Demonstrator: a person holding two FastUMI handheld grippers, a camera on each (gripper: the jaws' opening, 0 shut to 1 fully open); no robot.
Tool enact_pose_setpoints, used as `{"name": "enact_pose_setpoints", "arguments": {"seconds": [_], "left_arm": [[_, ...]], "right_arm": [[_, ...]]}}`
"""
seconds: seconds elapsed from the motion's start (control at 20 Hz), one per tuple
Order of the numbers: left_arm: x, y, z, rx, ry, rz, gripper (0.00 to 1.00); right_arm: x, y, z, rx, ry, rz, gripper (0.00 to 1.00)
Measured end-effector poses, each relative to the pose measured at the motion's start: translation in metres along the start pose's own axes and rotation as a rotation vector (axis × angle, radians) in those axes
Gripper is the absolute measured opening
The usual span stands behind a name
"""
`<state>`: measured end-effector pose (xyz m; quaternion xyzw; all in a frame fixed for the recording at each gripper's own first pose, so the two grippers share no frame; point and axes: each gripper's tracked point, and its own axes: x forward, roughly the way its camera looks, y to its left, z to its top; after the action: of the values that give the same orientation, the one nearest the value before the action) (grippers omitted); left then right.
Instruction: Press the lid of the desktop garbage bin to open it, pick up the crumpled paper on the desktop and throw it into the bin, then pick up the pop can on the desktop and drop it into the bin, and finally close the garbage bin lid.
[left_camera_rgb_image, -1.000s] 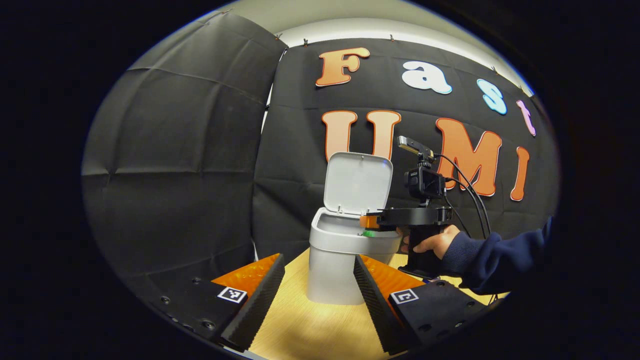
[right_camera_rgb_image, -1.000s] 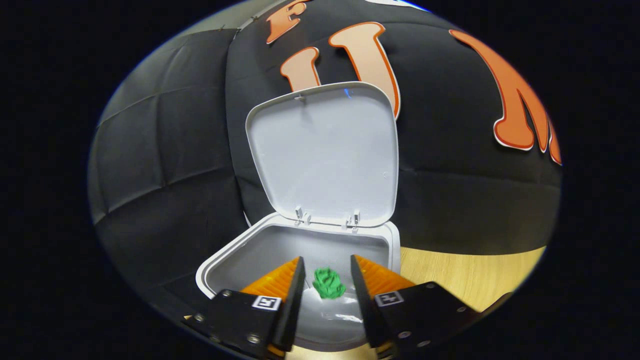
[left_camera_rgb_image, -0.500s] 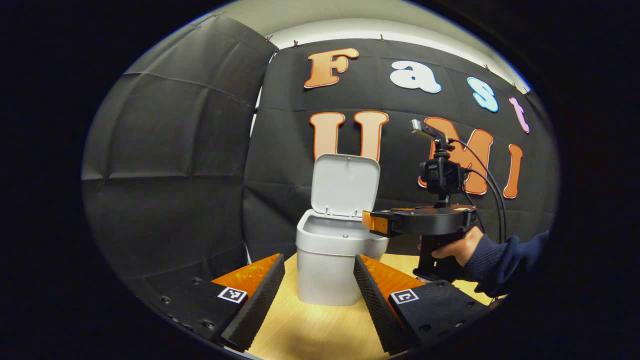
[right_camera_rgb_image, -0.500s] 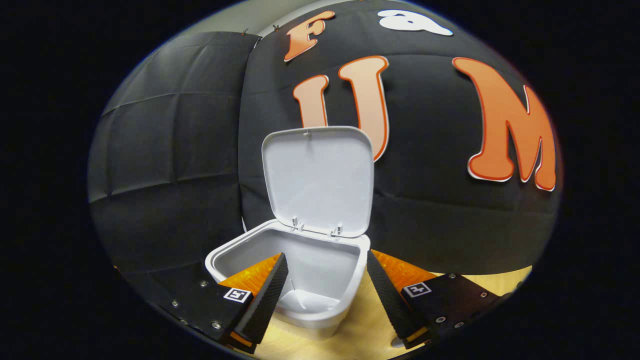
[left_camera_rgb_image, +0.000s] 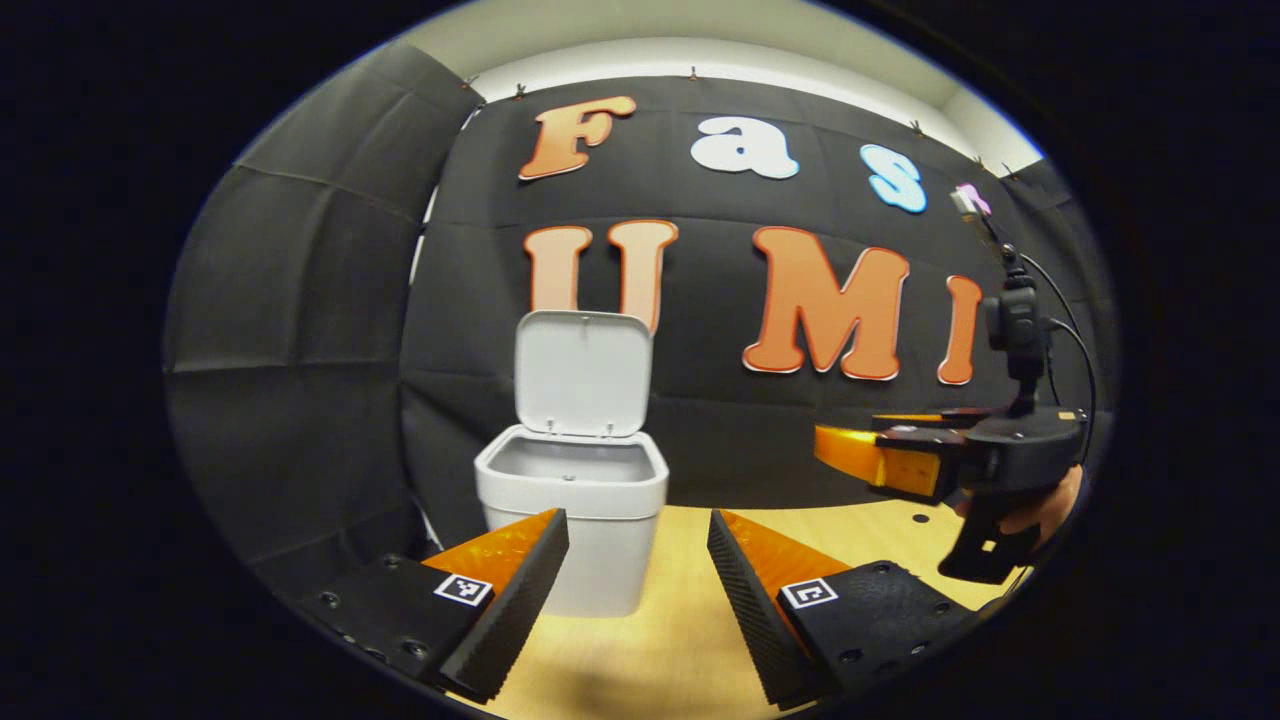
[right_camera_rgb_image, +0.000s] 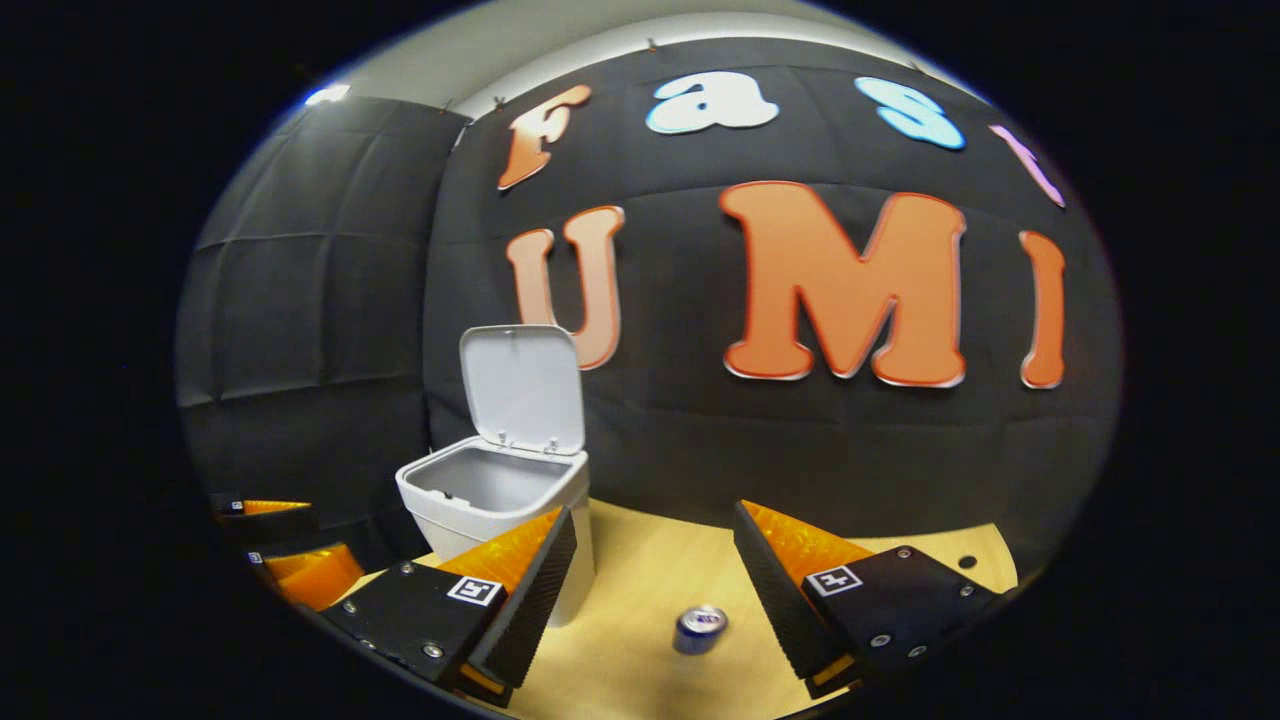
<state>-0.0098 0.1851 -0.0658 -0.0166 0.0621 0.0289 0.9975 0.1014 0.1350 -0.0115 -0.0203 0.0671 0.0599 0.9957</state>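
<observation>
Against black cloth, a wooden table (right_camera_rgb_image: 640, 580) is seen bearing the open-lidded bin (right_camera_rgb_image: 490, 500) and an upright pop can (right_camera_rgb_image: 699, 630), likely light, dentable, best gripped round its sides by the right gripper (right_camera_rgb_image: 655, 560), jaws spread, empty.

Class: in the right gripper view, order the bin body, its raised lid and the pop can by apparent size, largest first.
1. Bin body, partly hidden by a finger.
2. Lid, close to the body; ranking unsure.
3. Pop can, clearly smallest.

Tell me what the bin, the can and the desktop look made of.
Bin: likely matte plastic, smooth pale moulded walls and hinged lid. Pop can: probably metal, shiny top rim. Desktop: wood or wood-look laminate, light grain.
</observation>
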Motion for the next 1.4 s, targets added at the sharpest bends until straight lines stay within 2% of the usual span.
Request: {"name": "enact_pose_setpoints", "arguments": {"seconds": [0.15,0.25,0.4,0.6,0.95,1.05,1.25,1.4], "left_arm": [[0.004,-0.046,0.001,0.008,-0.012,-0.097,0.94],[0.005,-0.07,0.001,0.013,-0.02,-0.145,0.94],[0.014,-0.101,-0.015,0.02,-0.001,-0.195,0.94],[0.051,-0.128,-0.068,0.052,0.068,-0.221,0.94],[0.145,-0.162,-0.21,0.164,0.271,-0.247,0.94],[0.174,-0.163,-0.242,0.192,0.321,-0.232,0.96],[0.222,-0.175,-0.274,0.245,0.325,-0.242,0.96],[0.234,-0.179,-0.292,0.242,0.363,-0.247,0.93]], "right_arm": [[-0.046,-0.042,-0.016,0.053,0.019,-0.089,0.95],[-0.067,-0.071,-0.024,0.041,0.027,-0.15,0.94],[-0.086,-0.094,-0.021,0.074,0.012,-0.198,0.94],[-0.096,-0.116,-0.027,0.045,0.019,-0.236,0.94],[-0.108,-0.142,-0.047,0.07,0.076,-0.291,0.94],[-0.113,-0.146,-0.055,0.047,0.104,-0.31,0.94],[-0.121,-0.157,-0.06,0.029,0.137,-0.354,0.94],[-0.124,-0.161,-0.063,0.023,0.158,-0.386,0.94]]}}
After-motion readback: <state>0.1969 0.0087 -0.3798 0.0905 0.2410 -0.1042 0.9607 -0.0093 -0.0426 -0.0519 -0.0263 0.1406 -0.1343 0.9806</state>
